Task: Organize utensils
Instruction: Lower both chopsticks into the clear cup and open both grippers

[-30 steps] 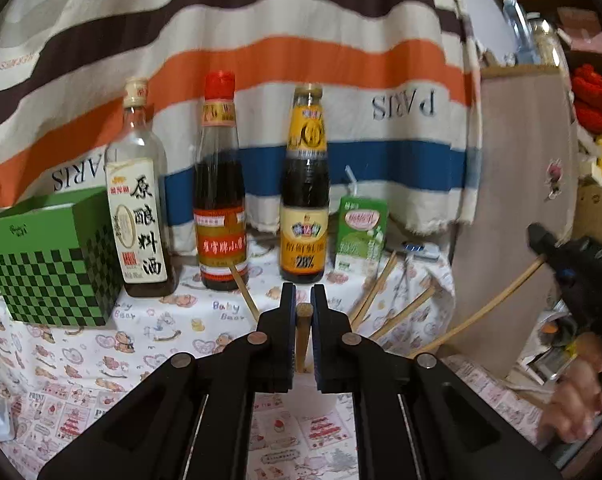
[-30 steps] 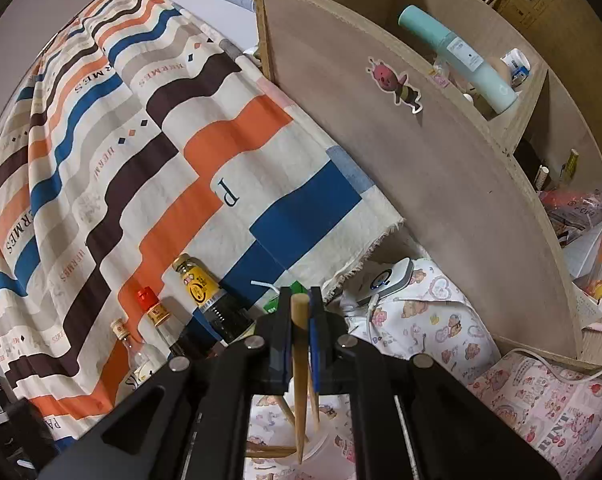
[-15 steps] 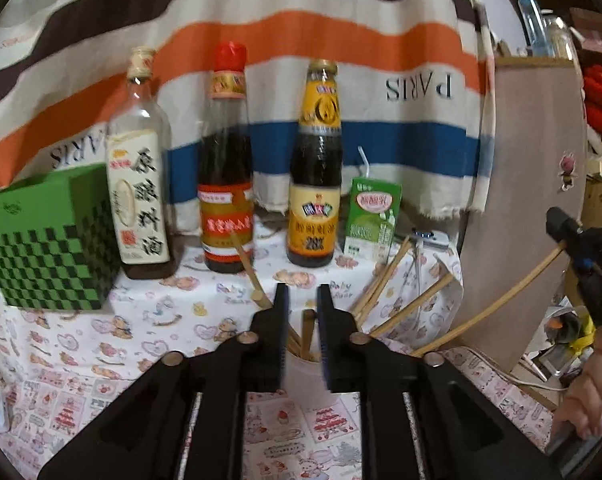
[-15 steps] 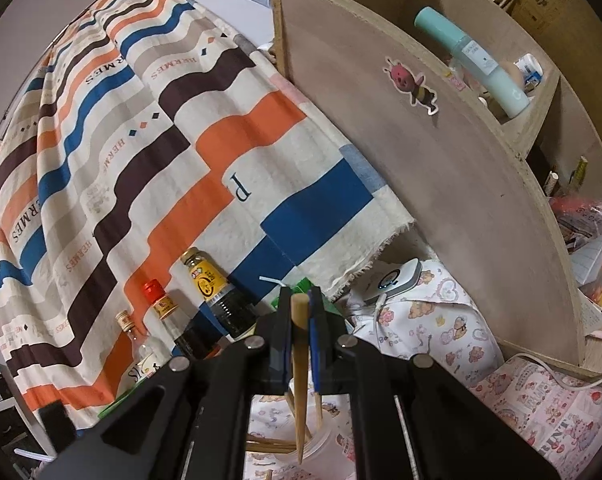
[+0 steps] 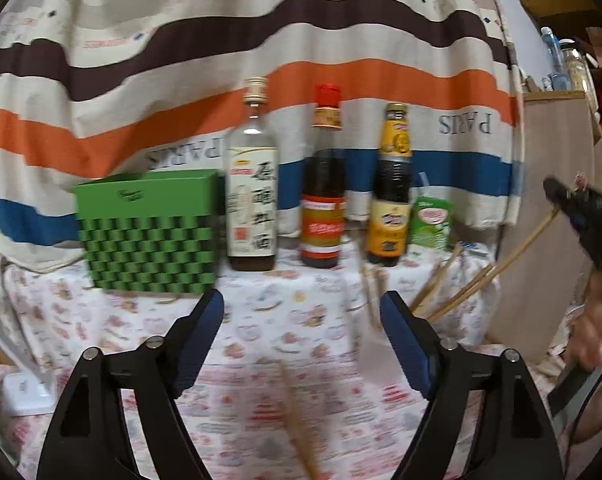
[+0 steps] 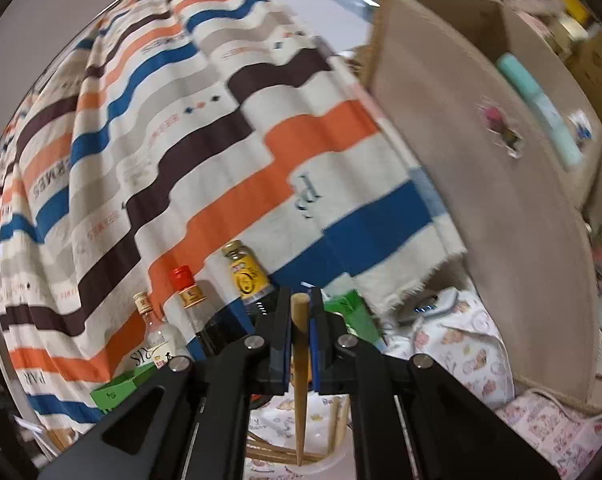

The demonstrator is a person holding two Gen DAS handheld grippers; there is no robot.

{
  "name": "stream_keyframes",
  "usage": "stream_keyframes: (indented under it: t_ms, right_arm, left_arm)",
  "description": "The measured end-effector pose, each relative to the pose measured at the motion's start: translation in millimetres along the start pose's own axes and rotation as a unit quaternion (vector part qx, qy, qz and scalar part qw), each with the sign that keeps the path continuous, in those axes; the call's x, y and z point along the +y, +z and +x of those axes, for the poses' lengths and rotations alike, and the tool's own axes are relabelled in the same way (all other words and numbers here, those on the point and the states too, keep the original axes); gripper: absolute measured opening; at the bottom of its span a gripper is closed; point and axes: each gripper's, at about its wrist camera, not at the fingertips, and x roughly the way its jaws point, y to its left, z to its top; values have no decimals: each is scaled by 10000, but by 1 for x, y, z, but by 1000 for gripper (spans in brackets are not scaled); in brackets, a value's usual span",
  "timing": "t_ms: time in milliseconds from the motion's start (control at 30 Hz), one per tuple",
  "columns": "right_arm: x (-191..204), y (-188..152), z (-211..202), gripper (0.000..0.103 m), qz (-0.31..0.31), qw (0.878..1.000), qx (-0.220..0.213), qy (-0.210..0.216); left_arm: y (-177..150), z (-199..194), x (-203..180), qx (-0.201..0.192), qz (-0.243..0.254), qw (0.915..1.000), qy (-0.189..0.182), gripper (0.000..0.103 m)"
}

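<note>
Two grippers were at work. The left gripper (image 5: 301, 316), at the lower middle of its view, had its jaws opening, with nothing pressed between the pads; a blurred chopstick (image 5: 297, 420) slanted across the patterned tablecloth (image 5: 261, 320) just below and between them, apparently let go. The right gripper (image 6: 299, 332) was clenched on a single wooden chopstick (image 6: 299, 380), its thin tip pointing down toward a white cup (image 6: 333, 456) at the bottom of that view, where other chopsticks (image 6: 277, 454) already leaned. Three sauce bottles (image 5: 323, 184) and a green checkered box (image 5: 149, 232) stood at the back of the table. By my reading, the step in hand was dropping chopsticks into the cup; next, the right gripper would need to line its stick over the rim and release.
</note>
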Motion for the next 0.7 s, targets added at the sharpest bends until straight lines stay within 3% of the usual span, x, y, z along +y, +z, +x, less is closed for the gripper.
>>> stream_keyframes:
  t_ms: [267, 500, 700]
  right_arm:
    - [34, -39, 44, 6, -1035, 9927, 621, -75]
    - [38, -77, 70, 6, -1422, 9814, 1292, -30]
    - [40, -97, 81, 6, -1582, 9757, 1512, -110]
  left_arm:
    - [-29, -1, 30, 29, -194, 9996, 194, 87]
    - [-48, 15, 48, 407, -396, 9976, 386, 87]
    - [-49, 16, 65, 432, -613, 9956, 558, 88]
